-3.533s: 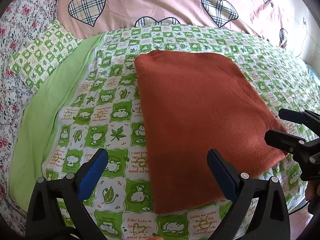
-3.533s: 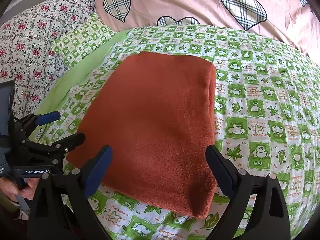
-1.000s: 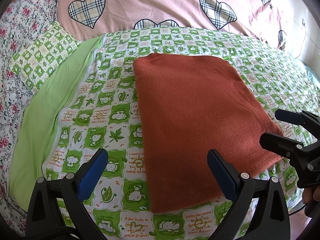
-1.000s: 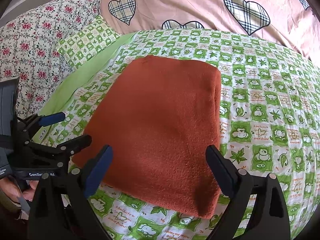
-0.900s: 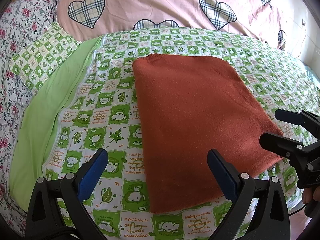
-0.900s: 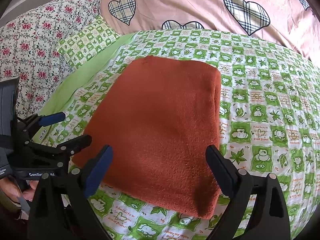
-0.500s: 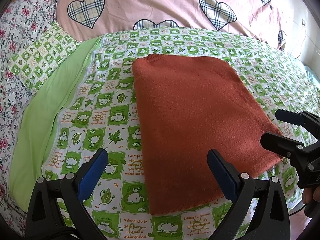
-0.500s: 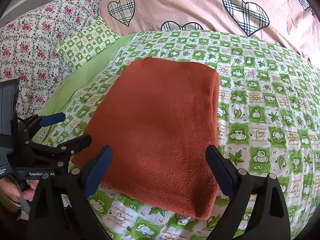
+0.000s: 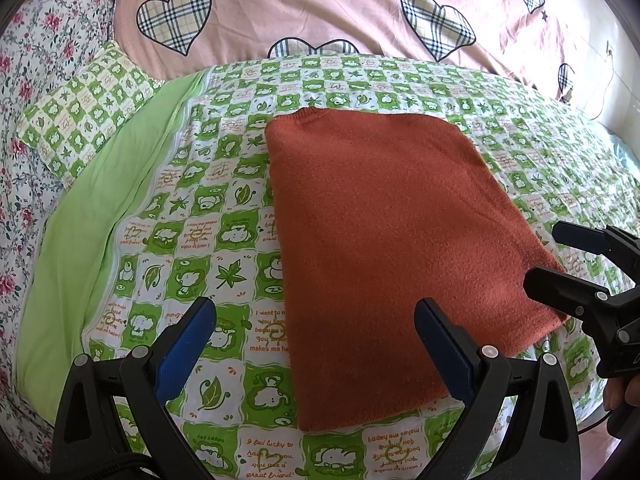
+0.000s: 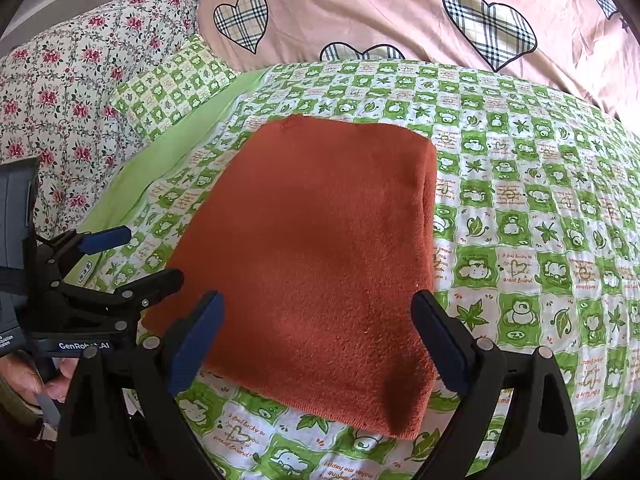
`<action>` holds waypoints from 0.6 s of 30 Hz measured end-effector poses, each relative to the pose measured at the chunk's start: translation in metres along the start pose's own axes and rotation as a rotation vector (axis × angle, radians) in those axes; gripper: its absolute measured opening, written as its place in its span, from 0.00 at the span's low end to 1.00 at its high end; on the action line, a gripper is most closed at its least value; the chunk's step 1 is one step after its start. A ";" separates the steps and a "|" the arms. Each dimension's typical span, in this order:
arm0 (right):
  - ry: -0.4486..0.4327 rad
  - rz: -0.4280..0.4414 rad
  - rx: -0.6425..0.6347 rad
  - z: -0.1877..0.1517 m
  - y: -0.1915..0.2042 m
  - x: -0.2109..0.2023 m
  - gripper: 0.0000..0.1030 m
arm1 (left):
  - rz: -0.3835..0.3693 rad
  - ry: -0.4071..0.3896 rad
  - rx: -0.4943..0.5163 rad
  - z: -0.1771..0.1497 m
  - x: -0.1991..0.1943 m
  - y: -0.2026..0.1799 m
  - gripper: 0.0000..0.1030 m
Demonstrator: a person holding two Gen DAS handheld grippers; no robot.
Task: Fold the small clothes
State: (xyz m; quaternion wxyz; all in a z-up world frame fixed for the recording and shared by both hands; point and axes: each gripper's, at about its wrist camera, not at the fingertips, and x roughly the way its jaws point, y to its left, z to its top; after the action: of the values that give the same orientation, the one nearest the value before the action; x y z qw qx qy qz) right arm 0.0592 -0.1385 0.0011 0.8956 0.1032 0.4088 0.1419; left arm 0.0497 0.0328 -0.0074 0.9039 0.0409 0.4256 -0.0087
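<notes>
Green-and-white checked cartoon-print bedspread (image 9: 192, 216) held the rust-orange fleecy folded garment (image 9: 384, 240), lying flat as a neat rectangle, thick doubled edge on its right side. Left gripper (image 9: 316, 346) hovered at its near left corner, jaws spread, grasping nothing. Right gripper (image 10: 318, 334) hovered over the near edge, likewise spread and empty. Pink heart-print duvet (image 10: 400, 8) lay behind.

A fuzzy, matt rust-orange knit cloth (image 9: 392, 248) lies on the smooth printed cotton bedsheet (image 9: 192, 216).
</notes>
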 end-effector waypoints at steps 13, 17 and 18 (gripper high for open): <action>-0.001 -0.001 0.003 -0.001 0.000 -0.001 0.91 | -0.004 -0.003 -0.009 0.001 -0.001 0.001 0.97; -0.001 -0.002 0.001 0.000 0.000 -0.001 0.91 | -0.003 -0.003 -0.009 0.001 -0.001 0.001 0.97; -0.001 -0.001 0.002 -0.001 0.000 0.000 0.91 | -0.003 -0.003 -0.009 0.001 -0.001 0.001 0.97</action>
State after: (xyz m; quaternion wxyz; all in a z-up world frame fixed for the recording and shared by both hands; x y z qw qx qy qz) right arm 0.0583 -0.1389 0.0007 0.8958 0.1039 0.4086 0.1408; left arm 0.0499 0.0337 -0.0060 0.9047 0.0363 0.4243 -0.0083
